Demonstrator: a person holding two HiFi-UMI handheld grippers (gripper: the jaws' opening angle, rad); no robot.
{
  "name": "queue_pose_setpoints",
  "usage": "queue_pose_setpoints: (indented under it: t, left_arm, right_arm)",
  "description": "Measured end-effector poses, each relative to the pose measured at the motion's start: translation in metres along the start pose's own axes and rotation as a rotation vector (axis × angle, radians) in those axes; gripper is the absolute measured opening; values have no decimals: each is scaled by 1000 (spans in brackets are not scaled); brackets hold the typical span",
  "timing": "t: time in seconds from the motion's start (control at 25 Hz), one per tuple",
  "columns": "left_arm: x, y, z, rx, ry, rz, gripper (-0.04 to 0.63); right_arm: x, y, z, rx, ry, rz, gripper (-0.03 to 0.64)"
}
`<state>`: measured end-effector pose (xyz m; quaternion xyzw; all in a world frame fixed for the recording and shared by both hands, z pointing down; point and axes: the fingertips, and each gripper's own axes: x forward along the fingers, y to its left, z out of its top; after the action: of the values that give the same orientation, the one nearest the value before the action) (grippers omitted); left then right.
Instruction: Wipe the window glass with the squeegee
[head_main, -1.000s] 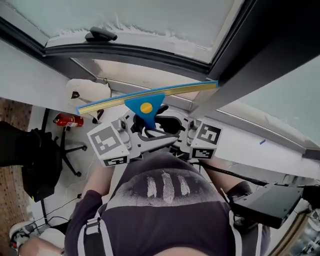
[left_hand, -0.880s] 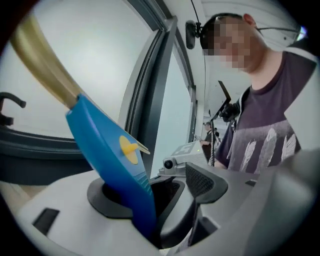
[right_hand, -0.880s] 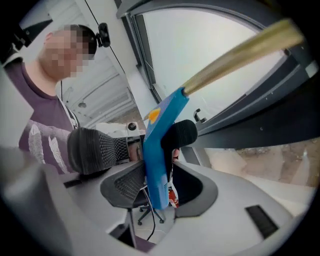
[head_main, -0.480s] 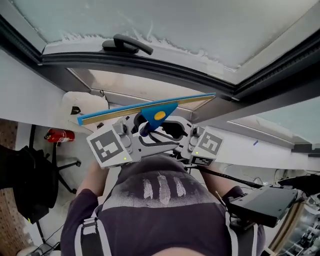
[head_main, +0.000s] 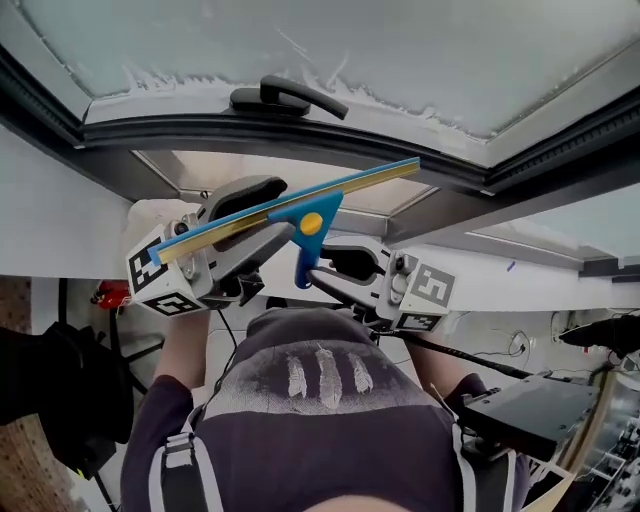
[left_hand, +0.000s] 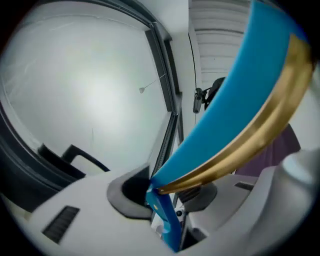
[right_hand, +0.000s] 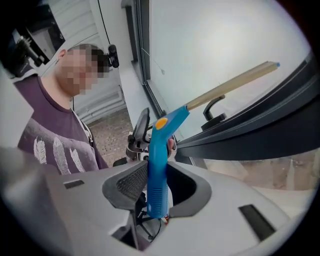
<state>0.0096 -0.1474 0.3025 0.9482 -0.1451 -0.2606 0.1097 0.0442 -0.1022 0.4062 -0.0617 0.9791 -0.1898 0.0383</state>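
Note:
The squeegee (head_main: 290, 208) has a blue handle and a long blue and gold blade, and it hangs tilted below the window glass (head_main: 300, 40), right end higher. My right gripper (head_main: 340, 264) is shut on the handle (right_hand: 156, 165); its jaws have just been closing. My left gripper (head_main: 252, 226) stands at the blade's left end. That end (left_hand: 156, 186) lies between its jaws, which have just been closing, and a gap shows beside each pad. The blade (left_hand: 235, 125) runs up and to the right in the left gripper view.
A black window handle (head_main: 285, 98) sits on the dark frame (head_main: 300, 135) just above the squeegee. The person's torso fills the lower middle. A black device (head_main: 530, 405) lies at lower right. A red extinguisher (head_main: 110, 293) and a dark chair (head_main: 50, 380) stand at left.
My left gripper swung out from beside the handle to the blade's left end and rose. The squeegee tilted, its right end now higher. The right gripper shifted a little.

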Motion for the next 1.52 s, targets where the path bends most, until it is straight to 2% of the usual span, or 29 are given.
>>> queue_pose_setpoints:
  t: [0.04, 0.08, 0.12, 0.24, 0.32, 0.56, 0.72, 0.96, 1.04, 1.12, 1.16, 1.2, 1.24, 1.32, 1.4, 1.52]
  left_arm:
    - [5, -1, 1, -15, -15, -12, 119]
    - [11, -2, -2, -33, -22, -15, 83]
    - [18, -2, -5, -66, -28, -15, 75]
    - [40, -5, -18, -243, -77, -23, 50]
    - [56, -7, -29, -285, -90, -12, 36]
    - [98, -16, -54, -193, -67, 97, 19]
    - [105, -20, -65, -102, -42, 171, 19]
    - [72, -17, -57, 83, 67, 178, 47]
    - [52, -14, -47, 101, 73, 152, 106]
    - [34, -11, -36, 34, 37, 81, 117]
    - [26, -10, -32, -30, 12, 40, 100]
    - [17, -7, -28, -103, -15, 8, 41]
    - [8, -3, -24, -180, -45, -8, 32]
    - [-14, 13, -18, -329, -119, -5, 11]
    - [-35, 30, -11, -447, -187, 8, 6]
    - [-53, 45, 0, -503, -233, 17, 5]
  right_arm:
    - [-5, 0, 1, -4, 0, -6, 123]
    - [-12, -2, 2, -12, 3, -15, 124]
    - [-18, -3, 2, -17, 6, -21, 124]
    - [-35, -5, 5, -2, -15, -16, 124]
    - [-44, -3, 11, 15, -43, 8, 127]
    - [-72, -9, 28, 4, -106, 31, 129]
    - [-81, -13, 22, -14, -70, 38, 129]
    - [-81, -2, 20, 28, -44, 87, 124]
    - [-74, 0, 20, 10, -2, 86, 123]
    - [-60, 2, 19, 1, 50, 90, 121]
    - [-51, 3, 17, 5, 73, 92, 121]
    - [-40, 5, 14, 6, 96, 91, 121]
    - [-29, 6, 10, 0, 116, 84, 121]
    - [-2, 10, 0, -10, 138, 79, 123]
    - [25, 12, -3, 14, 112, 96, 123]
    - [58, 6, 0, 42, 33, 78, 124]
